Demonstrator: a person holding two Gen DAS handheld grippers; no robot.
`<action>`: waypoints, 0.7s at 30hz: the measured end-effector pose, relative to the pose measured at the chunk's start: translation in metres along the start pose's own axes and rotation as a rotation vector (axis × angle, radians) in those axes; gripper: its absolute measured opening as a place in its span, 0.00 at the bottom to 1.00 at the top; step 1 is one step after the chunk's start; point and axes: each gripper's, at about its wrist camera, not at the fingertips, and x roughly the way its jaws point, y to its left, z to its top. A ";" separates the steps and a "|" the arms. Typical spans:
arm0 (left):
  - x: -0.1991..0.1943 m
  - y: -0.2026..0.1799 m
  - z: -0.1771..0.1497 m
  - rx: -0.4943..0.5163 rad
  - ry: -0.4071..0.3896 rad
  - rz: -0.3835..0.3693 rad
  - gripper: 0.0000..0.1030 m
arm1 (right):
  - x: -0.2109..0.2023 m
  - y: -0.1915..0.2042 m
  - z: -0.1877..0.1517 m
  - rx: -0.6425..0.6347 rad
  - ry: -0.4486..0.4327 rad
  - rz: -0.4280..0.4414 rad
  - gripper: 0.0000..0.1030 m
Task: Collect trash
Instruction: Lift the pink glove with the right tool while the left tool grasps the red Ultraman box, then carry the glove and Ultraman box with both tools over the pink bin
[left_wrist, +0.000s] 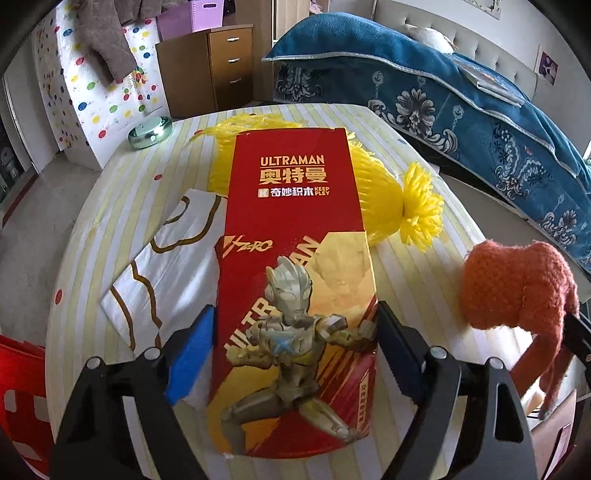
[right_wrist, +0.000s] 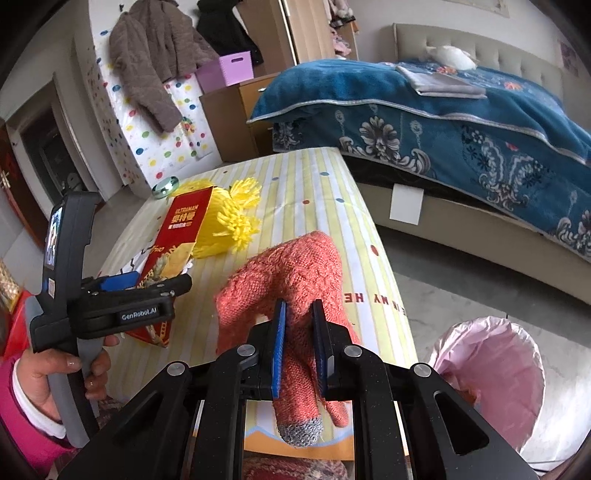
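Gripping, left claw: closed on red Ultraman box, over bench.
Right claw: clamps orange glove.
Bin: pink liner, contents unclear.

red box hides yellow pompom's middle | bin edge-cropped

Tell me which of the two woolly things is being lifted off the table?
The orange knitted glove, pinched by the right tool. The yellow yarn thing lies untouched behind the red box.

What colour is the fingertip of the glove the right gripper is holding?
Grey, on an orange-pink knit glove; the fingertip shows best in the right wrist view.
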 end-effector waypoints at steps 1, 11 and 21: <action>-0.002 0.001 -0.001 -0.001 -0.003 -0.002 0.77 | -0.002 0.000 -0.001 0.000 -0.002 0.000 0.14; -0.075 0.013 -0.018 0.016 -0.179 -0.062 0.76 | -0.023 0.007 -0.004 -0.017 -0.045 0.010 0.13; -0.119 0.000 -0.038 0.099 -0.258 -0.089 0.76 | -0.055 0.016 0.000 -0.022 -0.106 -0.016 0.13</action>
